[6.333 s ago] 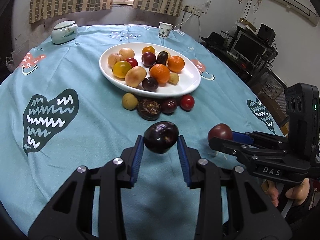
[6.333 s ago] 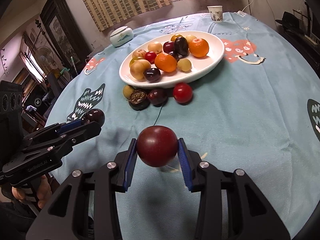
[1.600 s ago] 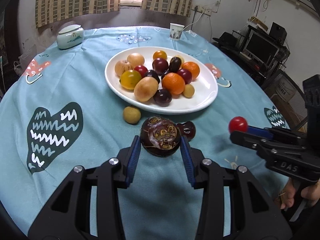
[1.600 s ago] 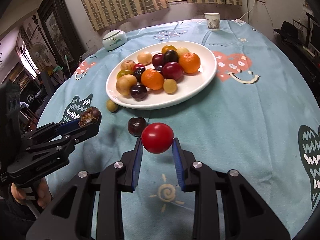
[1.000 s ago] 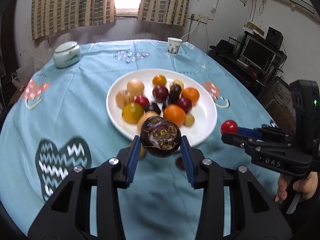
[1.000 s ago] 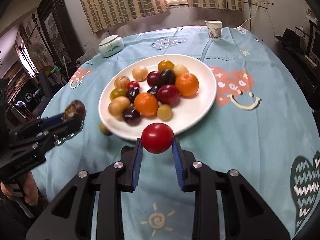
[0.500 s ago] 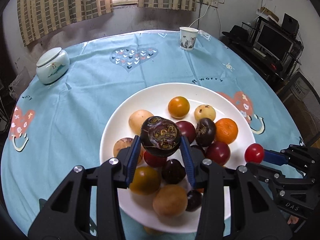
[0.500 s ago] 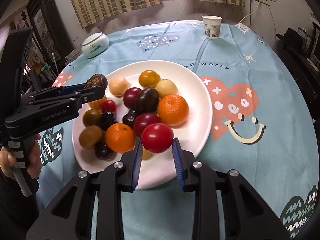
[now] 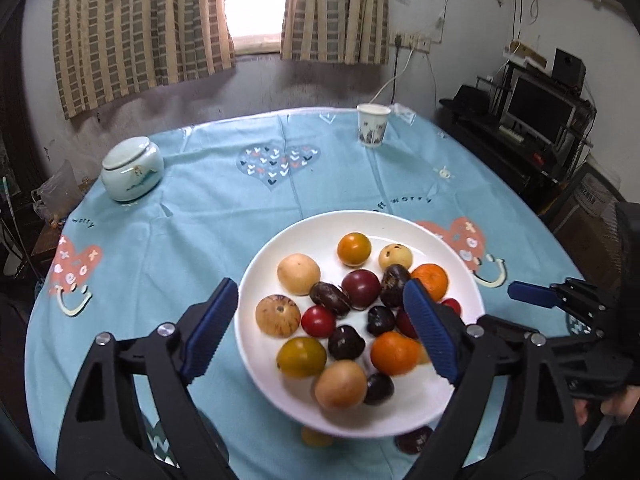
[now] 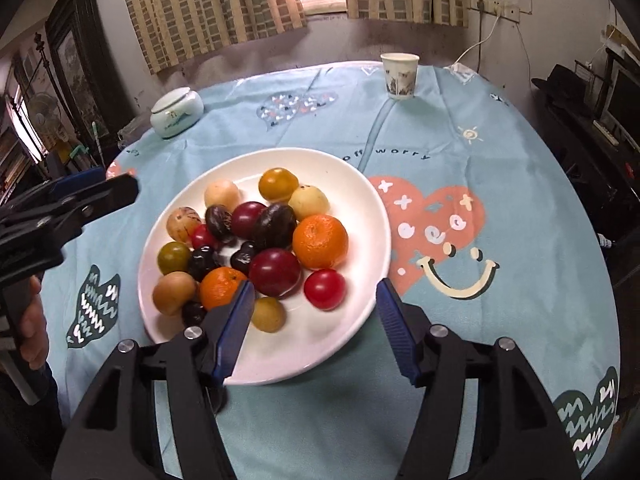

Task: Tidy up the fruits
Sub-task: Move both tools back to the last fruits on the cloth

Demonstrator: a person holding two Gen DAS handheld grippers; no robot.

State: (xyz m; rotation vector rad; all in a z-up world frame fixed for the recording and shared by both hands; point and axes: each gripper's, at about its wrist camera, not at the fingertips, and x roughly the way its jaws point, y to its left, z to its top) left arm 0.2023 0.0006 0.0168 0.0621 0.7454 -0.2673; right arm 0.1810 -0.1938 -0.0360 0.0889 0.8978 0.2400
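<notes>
A white oval plate [image 9: 448,404] [image 10: 372,208] holds several fruits: oranges, plums, yellow and dark ones. My left gripper [image 9: 320,332] is open and empty above the plate's near left part. The dark speckled fruit [image 9: 330,298] [image 10: 219,218] lies in the plate among the others. My right gripper [image 10: 314,328] is open and empty above the plate's near edge. The red tomato [image 10: 324,289] lies in the plate just ahead of it. A small yellow fruit [image 9: 316,436] and a dark fruit [image 9: 414,440] lie on the cloth by the plate's near rim.
A blue patterned cloth [image 9: 208,216] covers the round table. A pale lidded jar [image 9: 132,174] [image 10: 177,112] stands far left. A paper cup [image 9: 373,125] [image 10: 399,70] stands at the far edge. Shelves and a monitor [image 9: 540,108] are to the right.
Both grippers opened over the plate. The dark speckled fruit left my left gripper and the red tomato left my right gripper; both now lie in the plate.
</notes>
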